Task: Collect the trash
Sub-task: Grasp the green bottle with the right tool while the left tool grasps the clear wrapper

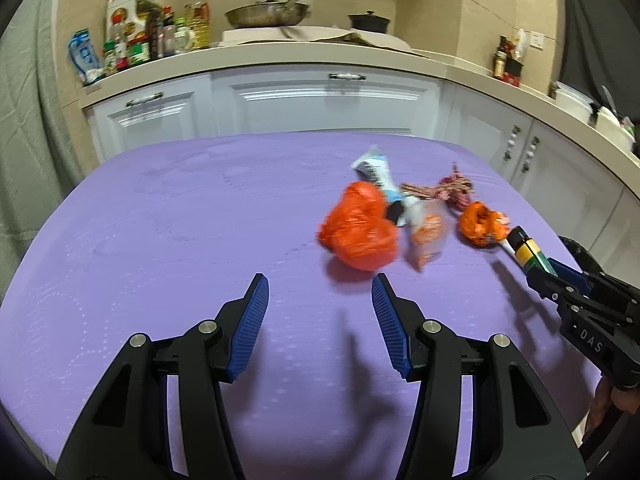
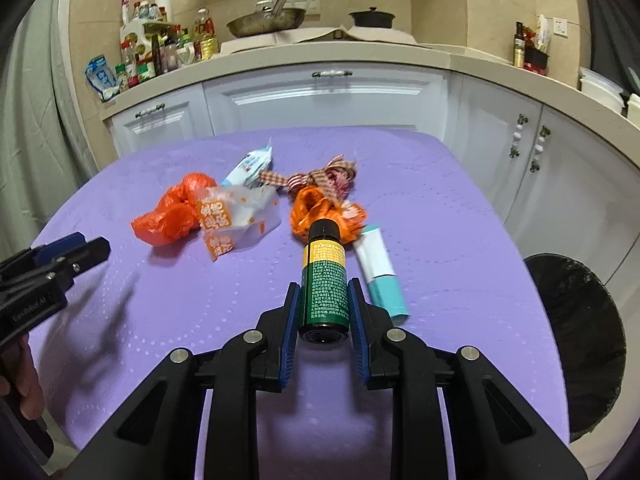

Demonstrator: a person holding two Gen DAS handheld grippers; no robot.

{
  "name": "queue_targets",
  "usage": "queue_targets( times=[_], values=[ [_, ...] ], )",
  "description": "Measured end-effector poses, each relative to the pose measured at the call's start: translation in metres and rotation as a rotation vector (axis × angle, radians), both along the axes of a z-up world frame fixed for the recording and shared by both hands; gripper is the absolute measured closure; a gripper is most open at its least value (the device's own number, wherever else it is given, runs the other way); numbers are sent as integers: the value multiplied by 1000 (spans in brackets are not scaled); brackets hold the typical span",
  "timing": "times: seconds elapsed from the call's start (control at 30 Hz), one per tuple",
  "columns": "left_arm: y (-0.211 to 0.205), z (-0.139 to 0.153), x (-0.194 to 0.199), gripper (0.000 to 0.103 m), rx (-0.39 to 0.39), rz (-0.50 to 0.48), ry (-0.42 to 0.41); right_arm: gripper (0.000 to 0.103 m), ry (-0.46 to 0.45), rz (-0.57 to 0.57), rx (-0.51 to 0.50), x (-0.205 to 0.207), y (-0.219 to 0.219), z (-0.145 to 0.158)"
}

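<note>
Green-labelled bottle — perhaps glass — aloft

A steel frying pan and a black lidded pot sit on the kitchen surface above white cabinets, with bottles and jars crowded at its left end.

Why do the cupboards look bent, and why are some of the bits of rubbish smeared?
Left wrist view: the wide lens bows the cupboards, dark corners ring the picture, and the orange bag and the wrapper beside it are smeared. Right wrist view: same bowing, but the bottle in the right gripper is sharp enough to show print; soft shadows fall on the purple table cover.
</note>
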State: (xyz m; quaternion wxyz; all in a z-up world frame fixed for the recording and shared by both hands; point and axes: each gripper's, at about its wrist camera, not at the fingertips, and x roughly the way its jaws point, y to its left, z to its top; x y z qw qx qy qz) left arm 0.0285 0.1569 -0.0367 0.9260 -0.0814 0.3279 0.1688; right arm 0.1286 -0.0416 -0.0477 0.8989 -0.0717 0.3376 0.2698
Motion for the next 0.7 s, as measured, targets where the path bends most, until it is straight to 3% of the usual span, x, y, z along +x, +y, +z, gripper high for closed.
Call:
queue_targets(
  times=[0.7],
  values=[
    [-68, -6, 67, 52, 15, -152, 29, 78, 10, -133, 45, 33, -67, -5]
  ],
)
